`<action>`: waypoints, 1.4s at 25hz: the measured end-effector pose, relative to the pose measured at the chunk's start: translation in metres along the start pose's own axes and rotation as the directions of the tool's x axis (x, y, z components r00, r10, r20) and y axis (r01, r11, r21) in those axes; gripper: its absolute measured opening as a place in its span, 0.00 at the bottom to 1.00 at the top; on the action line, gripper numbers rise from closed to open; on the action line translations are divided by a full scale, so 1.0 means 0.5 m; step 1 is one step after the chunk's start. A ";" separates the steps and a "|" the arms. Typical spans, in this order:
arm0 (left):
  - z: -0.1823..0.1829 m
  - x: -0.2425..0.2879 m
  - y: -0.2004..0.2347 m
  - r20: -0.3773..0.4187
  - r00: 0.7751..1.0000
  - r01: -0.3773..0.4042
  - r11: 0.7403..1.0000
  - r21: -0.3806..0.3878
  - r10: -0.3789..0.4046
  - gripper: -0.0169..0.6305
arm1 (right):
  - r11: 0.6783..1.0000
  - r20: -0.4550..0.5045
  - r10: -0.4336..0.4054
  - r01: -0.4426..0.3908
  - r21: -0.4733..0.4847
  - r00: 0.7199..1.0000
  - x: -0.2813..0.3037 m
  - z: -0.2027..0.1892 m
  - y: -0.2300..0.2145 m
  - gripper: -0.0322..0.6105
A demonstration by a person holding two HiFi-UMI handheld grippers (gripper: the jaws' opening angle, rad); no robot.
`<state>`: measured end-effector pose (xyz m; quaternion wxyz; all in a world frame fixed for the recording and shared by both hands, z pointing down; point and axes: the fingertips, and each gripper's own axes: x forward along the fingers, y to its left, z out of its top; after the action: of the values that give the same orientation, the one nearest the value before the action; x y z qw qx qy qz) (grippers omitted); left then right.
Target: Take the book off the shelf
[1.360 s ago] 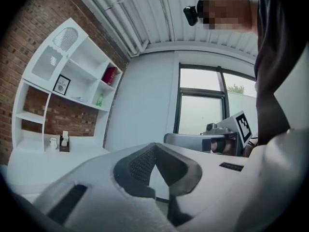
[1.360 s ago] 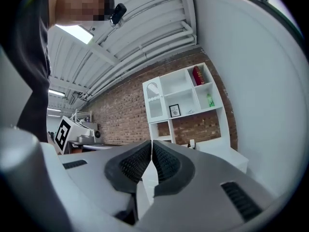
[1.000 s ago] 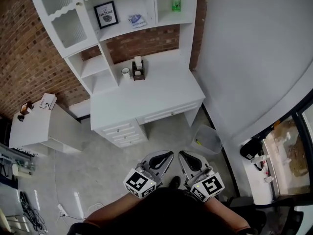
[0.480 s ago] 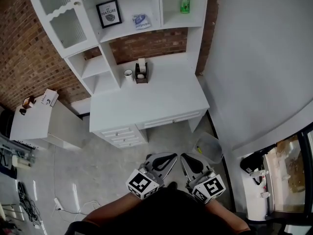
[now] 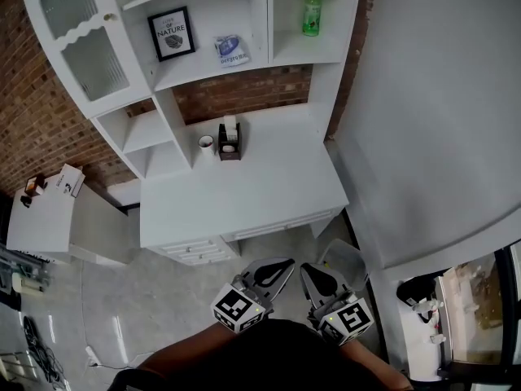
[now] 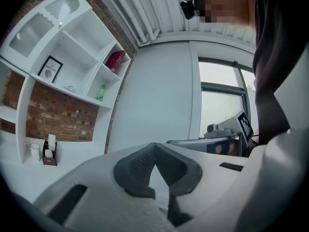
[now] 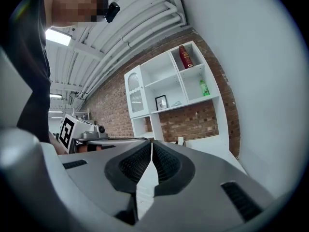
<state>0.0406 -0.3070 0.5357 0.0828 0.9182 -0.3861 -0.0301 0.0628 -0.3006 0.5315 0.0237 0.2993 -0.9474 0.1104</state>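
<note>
A dark red book [image 7: 186,57] stands tilted in the top right compartment of the white shelf unit [image 5: 262,23]; the left gripper view also shows the book [image 6: 115,61]. The head view cuts that compartment off. My left gripper [image 5: 273,269] and right gripper [image 5: 317,274] hang side by side close to my body, above the floor in front of the white desk [image 5: 244,194], far below the book. Both are shut with nothing between the jaws. Their pads meet in the left gripper [image 6: 154,151] and right gripper [image 7: 151,146] views.
On the shelves stand a framed picture [image 5: 172,33], a blue-printed booklet [image 5: 231,49] and a green bottle [image 5: 311,12]. A mug [image 5: 206,142] and a dark holder [image 5: 229,141] sit on the desk. A bin [image 5: 342,259] stands right of the drawers, a low white table [image 5: 49,218] at left.
The view has shifted: the desk and shelves now sit lower and nearer in the head view. Both grippers stay shut and close to my body.
</note>
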 end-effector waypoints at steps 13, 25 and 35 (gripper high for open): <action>0.159 0.055 0.348 0.067 0.997 0.042 0.993 0.112 -0.050 0.04 | 0.993 0.101 -0.035 0.046 -0.113 0.994 0.333 0.170 -0.109 0.08; 0.375 0.143 0.500 0.135 0.978 0.118 0.957 0.266 -0.158 0.04 | 0.935 0.223 -0.070 0.142 -0.325 0.972 0.472 0.482 -0.253 0.08; 0.595 0.230 0.519 0.235 0.949 0.117 0.929 0.351 -0.208 0.04 | 0.896 0.315 0.069 0.081 -0.437 0.947 0.519 0.802 -0.320 0.09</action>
<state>-0.0971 -0.6057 0.2891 -0.1294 0.9354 -0.3151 -0.0952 -0.0496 -0.6635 0.2006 -0.0634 0.3029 -0.9375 -0.1592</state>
